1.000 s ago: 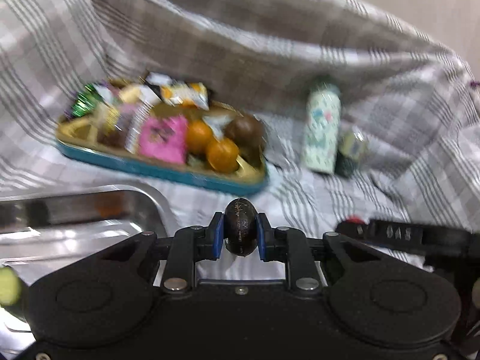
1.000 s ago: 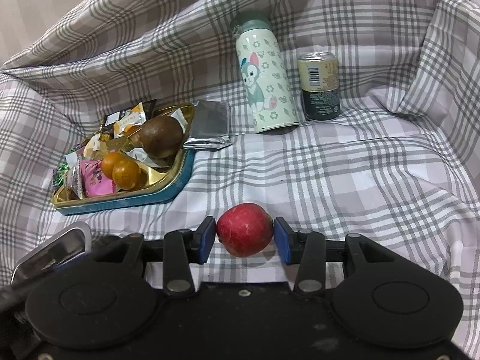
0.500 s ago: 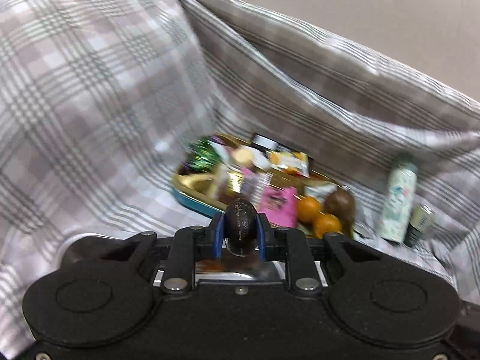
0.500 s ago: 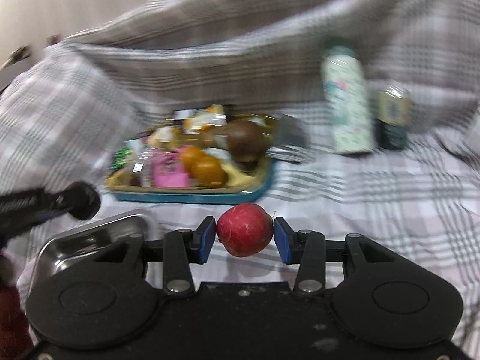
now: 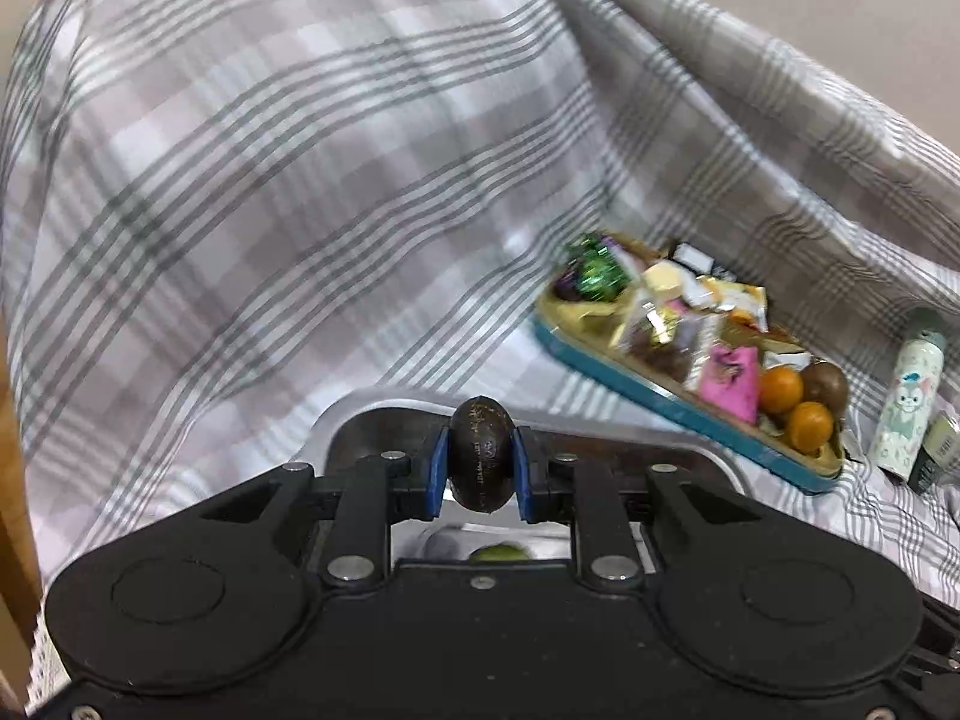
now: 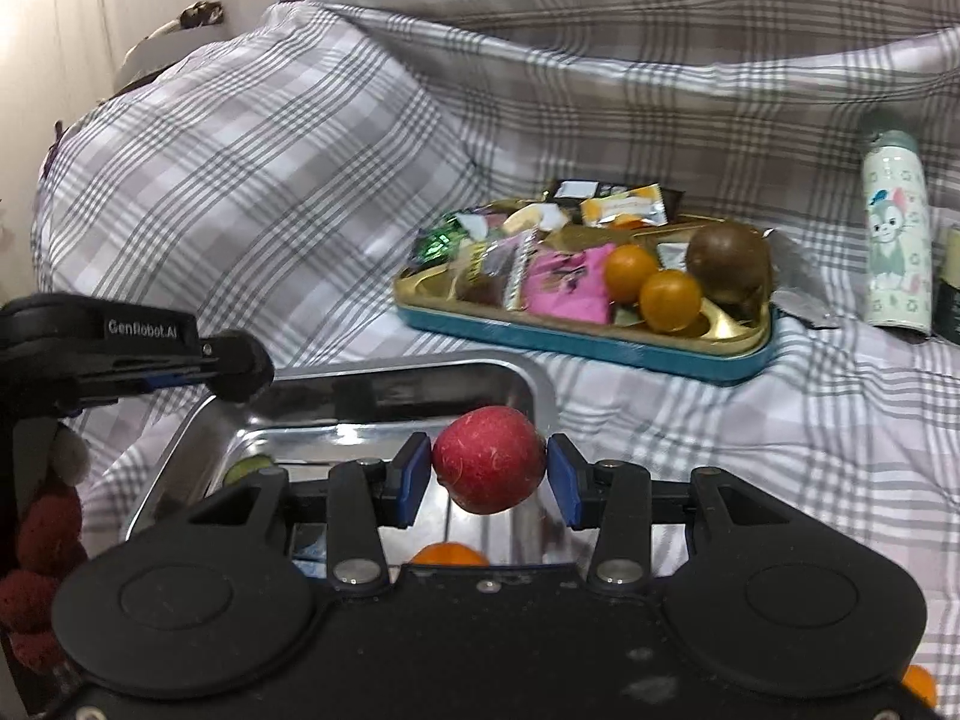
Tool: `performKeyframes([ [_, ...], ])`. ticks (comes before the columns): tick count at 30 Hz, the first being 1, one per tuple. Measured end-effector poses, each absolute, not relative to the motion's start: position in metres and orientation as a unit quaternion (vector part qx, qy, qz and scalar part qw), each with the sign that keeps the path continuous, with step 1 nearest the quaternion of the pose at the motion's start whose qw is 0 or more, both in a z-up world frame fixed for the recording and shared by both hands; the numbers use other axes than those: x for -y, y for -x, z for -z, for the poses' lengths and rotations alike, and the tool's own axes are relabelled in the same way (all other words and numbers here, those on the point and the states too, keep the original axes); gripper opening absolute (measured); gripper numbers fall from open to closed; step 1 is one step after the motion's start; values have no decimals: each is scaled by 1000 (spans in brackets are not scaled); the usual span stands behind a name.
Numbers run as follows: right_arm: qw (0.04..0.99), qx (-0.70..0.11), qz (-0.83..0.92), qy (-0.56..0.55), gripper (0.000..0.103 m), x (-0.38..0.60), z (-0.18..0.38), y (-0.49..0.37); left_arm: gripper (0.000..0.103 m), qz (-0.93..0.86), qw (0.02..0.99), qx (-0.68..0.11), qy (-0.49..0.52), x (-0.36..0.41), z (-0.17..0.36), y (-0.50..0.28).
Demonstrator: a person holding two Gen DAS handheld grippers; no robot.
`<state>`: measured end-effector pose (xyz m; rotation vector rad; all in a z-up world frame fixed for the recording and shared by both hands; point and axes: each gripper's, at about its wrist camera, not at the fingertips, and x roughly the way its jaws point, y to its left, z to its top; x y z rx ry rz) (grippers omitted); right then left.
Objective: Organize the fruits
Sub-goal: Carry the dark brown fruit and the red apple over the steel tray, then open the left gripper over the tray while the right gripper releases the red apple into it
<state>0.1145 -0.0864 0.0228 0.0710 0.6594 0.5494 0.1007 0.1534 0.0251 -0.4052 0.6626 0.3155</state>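
Note:
My left gripper [image 5: 480, 463] is shut on a dark brown oval fruit [image 5: 481, 453] and holds it over the far rim of a steel tray [image 5: 708, 457]. My right gripper [image 6: 489, 471] is shut on a red apple [image 6: 487, 457] above the same steel tray [image 6: 528, 378]. An orange [image 6: 450, 555] and a green fruit [image 6: 249, 468] lie in the tray. The left gripper also shows in the right wrist view [image 6: 240, 363] at the tray's left rim. A teal tin [image 6: 600, 348] holds two small oranges [image 6: 669, 300], a brown round fruit [image 6: 729, 261] and snack packets.
A white cartoon bottle [image 6: 897, 234] and a dark can [image 6: 951, 288] stand right of the tin. Plaid cloth [image 5: 300, 180] covers the surface and rises behind. A dark red plush thing [image 6: 42, 546] is at the left edge.
Both grippers have swung left and moved over the steel tray, each still holding its fruit. The tin and bottle have slid to the right in both views.

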Motion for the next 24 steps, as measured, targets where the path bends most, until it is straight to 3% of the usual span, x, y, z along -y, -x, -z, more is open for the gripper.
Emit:
performKeyframes([
  [7, 911, -319, -257, -39, 45, 87, -21, -116, 29, -160, 895, -336, 246, -168, -15, -105],
  [24, 908, -321, -265, -35, 46, 81, -21, -117, 30, -176, 899, -338, 218, -159, -16, -109],
])
